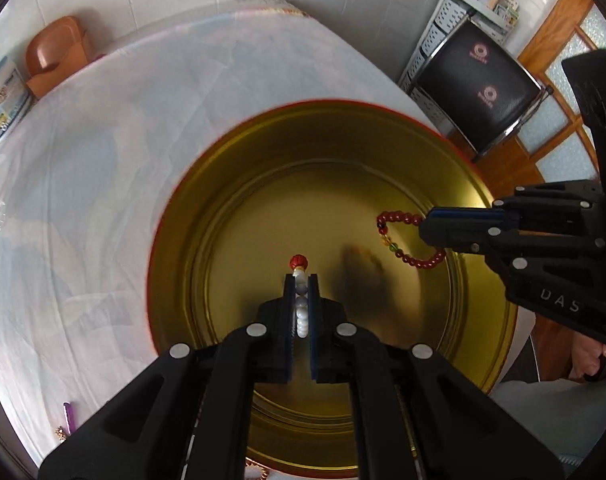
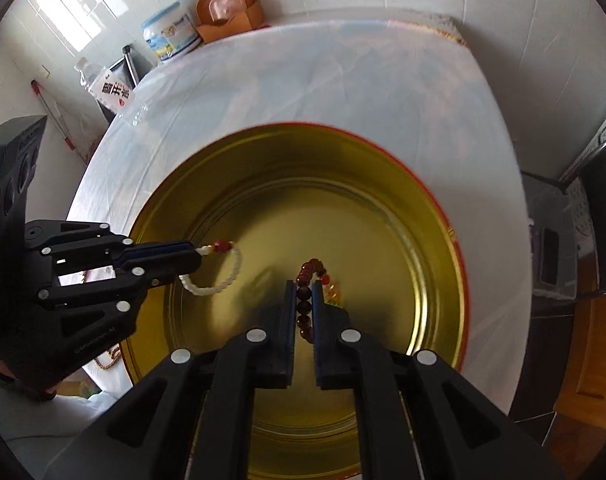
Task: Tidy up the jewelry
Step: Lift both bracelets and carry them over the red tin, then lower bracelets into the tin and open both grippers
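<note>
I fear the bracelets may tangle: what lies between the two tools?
Only bare gold floor of the tin, seen in both views. The left tool holds the white bracelet, the right tool the red bracelet, apart.

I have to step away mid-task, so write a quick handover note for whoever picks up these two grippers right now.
Left gripper: shut on the white bracelet, held above the gold tin.
Right gripper: shut on the red bracelet, also above the tin.
Done: both bracelets are picked up and carried over the tin.
Left: lower and release each one; the tin floor looks bare. More jewelry seems to lie on the white cloth near the tin's edge, including a beaded string, too blurred to identify. That probably goes in next.
</note>
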Tool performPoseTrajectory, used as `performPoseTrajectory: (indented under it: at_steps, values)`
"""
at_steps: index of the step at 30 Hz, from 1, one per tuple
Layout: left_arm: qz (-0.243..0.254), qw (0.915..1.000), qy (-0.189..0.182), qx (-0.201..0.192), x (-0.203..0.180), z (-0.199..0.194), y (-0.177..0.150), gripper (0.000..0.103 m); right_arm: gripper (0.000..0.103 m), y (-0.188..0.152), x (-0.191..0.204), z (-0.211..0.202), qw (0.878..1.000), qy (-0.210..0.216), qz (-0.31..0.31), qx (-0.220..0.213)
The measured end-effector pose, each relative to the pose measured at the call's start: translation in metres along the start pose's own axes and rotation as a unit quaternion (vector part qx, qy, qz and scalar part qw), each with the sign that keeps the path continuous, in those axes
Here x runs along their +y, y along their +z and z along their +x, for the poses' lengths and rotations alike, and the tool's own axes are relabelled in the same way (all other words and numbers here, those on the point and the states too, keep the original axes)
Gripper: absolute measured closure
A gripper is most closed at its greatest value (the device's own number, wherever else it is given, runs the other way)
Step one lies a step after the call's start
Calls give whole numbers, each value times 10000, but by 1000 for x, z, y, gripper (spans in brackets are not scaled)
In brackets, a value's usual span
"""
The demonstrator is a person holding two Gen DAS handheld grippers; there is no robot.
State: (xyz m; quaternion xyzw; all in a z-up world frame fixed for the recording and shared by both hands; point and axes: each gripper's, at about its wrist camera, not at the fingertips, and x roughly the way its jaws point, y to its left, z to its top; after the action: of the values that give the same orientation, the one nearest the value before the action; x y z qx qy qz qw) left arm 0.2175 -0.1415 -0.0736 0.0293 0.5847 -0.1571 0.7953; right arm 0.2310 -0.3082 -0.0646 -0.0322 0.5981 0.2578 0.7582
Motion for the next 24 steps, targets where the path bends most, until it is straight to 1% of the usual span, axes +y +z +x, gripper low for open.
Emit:
performPoseTrajectory:
  at_steps: [1, 3, 6, 11, 15, 20, 24]
  values:
    - [92, 9999, -7, 107, -3, 6, -1, 97, 95, -1, 2, 7, 9998, 49, -86, 163]
    - [233, 9993, -32, 287, -7, 16, -3, 97, 95, -6, 9, 17, 9985, 19, -392, 394]
    - [257, 9986, -56, 452, -9, 28, -3, 97, 95, -12, 15, 24, 9965, 64, -647, 535]
    - [174, 9980, -33, 605, -4, 37, -3, 97, 95, -12, 4, 33, 9969, 6, -439, 653]
    - [115, 9978, -38, 656, -5, 38, -5, 97, 95, -12, -4, 35, 9974, 37, -296, 659]
    - [112, 9978, -41, 656, -6, 39, -4, 97, 95, -16, -4, 38, 9972, 29, -330, 675]
    - [157, 9979, -24, 636, -5, 36, -3, 97, 95, -7, -6, 38, 9973, 19, -335, 655]
